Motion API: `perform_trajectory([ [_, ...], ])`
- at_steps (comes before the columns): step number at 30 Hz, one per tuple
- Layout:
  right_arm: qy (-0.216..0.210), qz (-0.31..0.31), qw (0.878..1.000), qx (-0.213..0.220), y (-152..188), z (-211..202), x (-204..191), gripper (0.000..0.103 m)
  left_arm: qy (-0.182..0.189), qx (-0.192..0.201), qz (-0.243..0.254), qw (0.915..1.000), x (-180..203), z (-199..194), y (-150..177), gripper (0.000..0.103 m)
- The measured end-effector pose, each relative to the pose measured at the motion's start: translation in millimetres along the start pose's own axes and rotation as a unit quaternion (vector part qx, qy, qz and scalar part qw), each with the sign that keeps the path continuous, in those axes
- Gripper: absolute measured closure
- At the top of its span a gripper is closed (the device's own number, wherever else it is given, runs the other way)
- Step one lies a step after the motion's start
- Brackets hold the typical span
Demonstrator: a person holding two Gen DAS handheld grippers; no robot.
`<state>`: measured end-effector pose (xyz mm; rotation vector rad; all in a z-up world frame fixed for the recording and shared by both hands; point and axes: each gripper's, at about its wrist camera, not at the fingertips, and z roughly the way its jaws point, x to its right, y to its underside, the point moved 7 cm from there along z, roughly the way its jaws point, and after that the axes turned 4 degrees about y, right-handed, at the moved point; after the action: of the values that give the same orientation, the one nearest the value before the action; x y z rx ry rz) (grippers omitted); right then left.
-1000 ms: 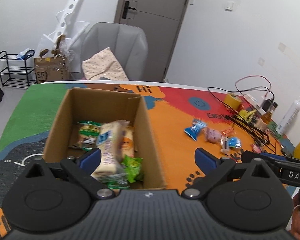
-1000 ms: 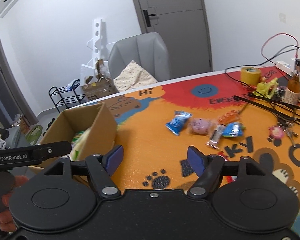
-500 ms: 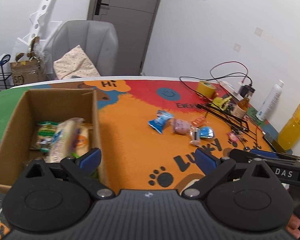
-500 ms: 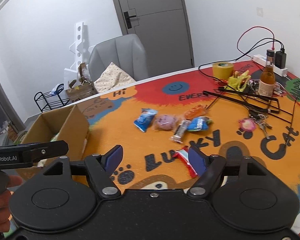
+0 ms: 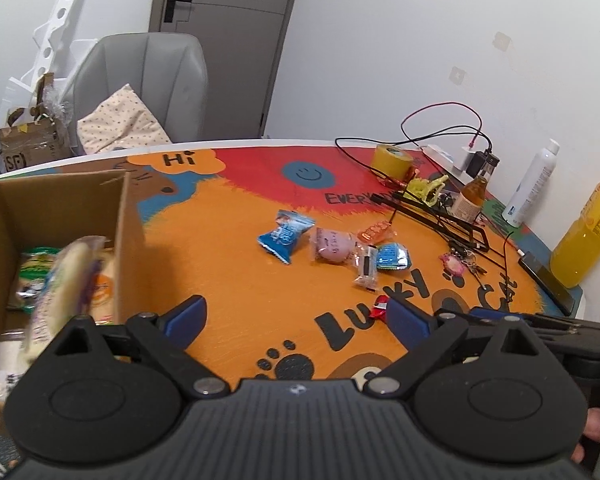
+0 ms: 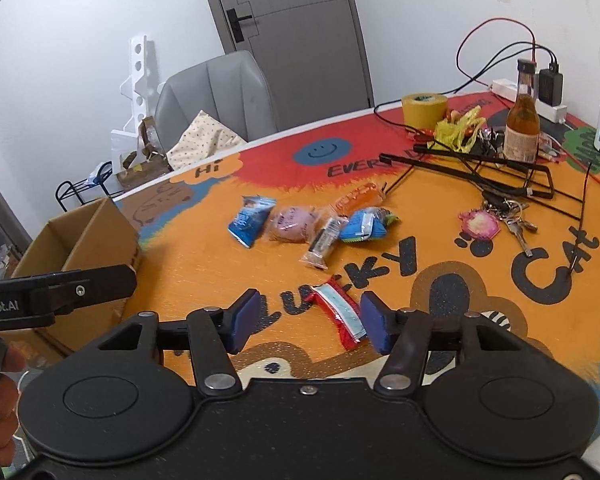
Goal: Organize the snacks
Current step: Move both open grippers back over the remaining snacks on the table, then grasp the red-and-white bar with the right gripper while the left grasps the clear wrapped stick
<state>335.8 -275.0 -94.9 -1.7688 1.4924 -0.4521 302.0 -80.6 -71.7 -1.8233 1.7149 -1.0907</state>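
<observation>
A red snack wrapper (image 6: 338, 314) lies on the orange mat between the pads of my right gripper (image 6: 310, 322). Its jaws are closing, with a gap still on both sides of the wrapper. Beyond it lies a cluster of snacks: a blue packet (image 6: 249, 216), a pink one (image 6: 291, 224), a clear bar (image 6: 324, 242), a blue-green packet (image 6: 366, 224) and an orange one (image 6: 356, 198). My left gripper (image 5: 295, 320) hangs open and empty just right of the cardboard box (image 5: 59, 200), which holds several snack packs (image 5: 65, 280).
At the table's far right stand a yellow tape roll (image 6: 424, 110), a brown bottle (image 6: 522, 126), a black wire frame (image 6: 480, 168), keys (image 6: 512, 220) and cables. A yellow juice bottle (image 5: 584, 232), a white spray bottle (image 5: 532, 184) and a phone (image 5: 548, 280) sit near the right edge. A grey chair (image 5: 139, 88) stands behind.
Both grippers have moved right, away from the box and toward the loose snacks. The right gripper has sunk over the red wrapper and its jaws have narrowed around it.
</observation>
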Motion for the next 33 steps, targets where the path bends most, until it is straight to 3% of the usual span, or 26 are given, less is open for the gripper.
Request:
perform_trajectory([
  [15,0.001,-0.008,0.999,-0.037,8,55,12,0.051,0.011,-0.029,0.013,0.9994,12,54,-4,0.014],
  [17,0.001,-0.011,0.999,-0.043,9,61,14,0.056,0.013,-0.034,0.010,0.9993,12,62,-4,0.015],
  [22,0.002,-0.002,0.999,-0.052,11,71,24,0.081,0.020,-0.042,0.010,0.9989,17,81,-5,0.019],
  [29,0.011,0.023,0.998,-0.048,9,66,46,0.084,0.040,-0.057,0.020,0.9974,32,110,-9,0.034],
  [33,0.020,0.036,0.998,-0.043,8,64,59,0.084,0.049,-0.061,0.030,0.9965,44,124,-9,0.038],
])
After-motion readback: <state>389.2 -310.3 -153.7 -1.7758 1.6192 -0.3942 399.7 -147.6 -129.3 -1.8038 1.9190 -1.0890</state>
